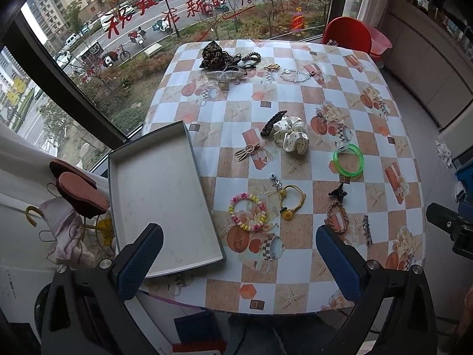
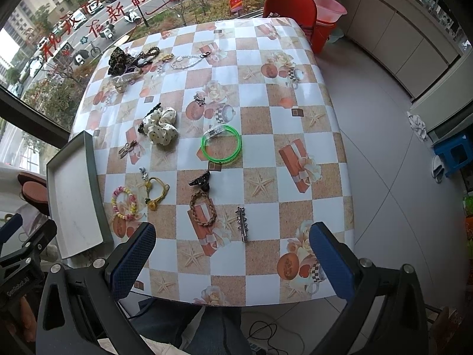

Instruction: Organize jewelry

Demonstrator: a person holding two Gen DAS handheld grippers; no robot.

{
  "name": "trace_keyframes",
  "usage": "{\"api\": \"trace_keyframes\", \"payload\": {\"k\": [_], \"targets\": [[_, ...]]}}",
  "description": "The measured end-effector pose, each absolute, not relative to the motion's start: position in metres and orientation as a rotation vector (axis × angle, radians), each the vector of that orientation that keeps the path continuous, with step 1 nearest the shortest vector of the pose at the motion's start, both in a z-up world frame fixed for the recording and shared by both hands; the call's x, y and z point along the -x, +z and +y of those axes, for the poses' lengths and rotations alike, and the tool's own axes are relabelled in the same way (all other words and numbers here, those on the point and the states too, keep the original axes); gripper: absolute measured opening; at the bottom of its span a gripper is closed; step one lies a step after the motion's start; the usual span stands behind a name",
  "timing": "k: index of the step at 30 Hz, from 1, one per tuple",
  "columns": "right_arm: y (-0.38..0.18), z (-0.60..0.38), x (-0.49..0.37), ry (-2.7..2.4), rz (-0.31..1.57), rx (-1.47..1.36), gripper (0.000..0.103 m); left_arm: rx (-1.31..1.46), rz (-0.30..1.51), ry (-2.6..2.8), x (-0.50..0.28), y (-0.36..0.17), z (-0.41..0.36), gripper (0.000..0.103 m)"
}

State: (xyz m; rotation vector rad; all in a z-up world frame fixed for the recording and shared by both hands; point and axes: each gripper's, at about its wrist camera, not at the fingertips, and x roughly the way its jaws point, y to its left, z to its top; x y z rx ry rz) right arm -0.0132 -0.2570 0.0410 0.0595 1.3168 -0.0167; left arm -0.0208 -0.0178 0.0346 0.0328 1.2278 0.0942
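Note:
A grey shallow box (image 1: 159, 195) lies empty at the table's left edge; it also shows in the right wrist view (image 2: 74, 195). Jewelry lies scattered on the checkered tablecloth: a pink-yellow bead bracelet (image 1: 246, 211) (image 2: 124, 202), a yellow cord bracelet (image 1: 291, 199) (image 2: 155, 192), a green bangle (image 1: 348, 159) (image 2: 221, 145), a brown braided bracelet (image 1: 338, 217) (image 2: 203, 208), a silver hair clip (image 2: 243, 223), a white dotted scrunchie (image 1: 291, 134) (image 2: 161, 125). My left gripper (image 1: 239, 254) is open and empty above the near table edge. My right gripper (image 2: 232, 256) is open and empty.
A leopard scrunchie with hair ties and clips (image 1: 218, 56) and a pearl bracelet (image 1: 294, 75) lie at the far side. A red chair (image 1: 347, 34) stands behind the table. A window runs along the left. A blue stool (image 2: 455, 153) stands on the right floor.

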Motion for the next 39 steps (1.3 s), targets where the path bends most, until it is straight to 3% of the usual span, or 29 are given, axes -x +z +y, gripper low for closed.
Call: {"api": "trace_keyframes", "payload": {"k": [39], "targets": [[0.0374,-0.2538,0.0161,-0.012,1.325,-0.058,0.103,-0.034,1.235,0.098,0.0232,0.0341,-0.0189,0.103]]}}
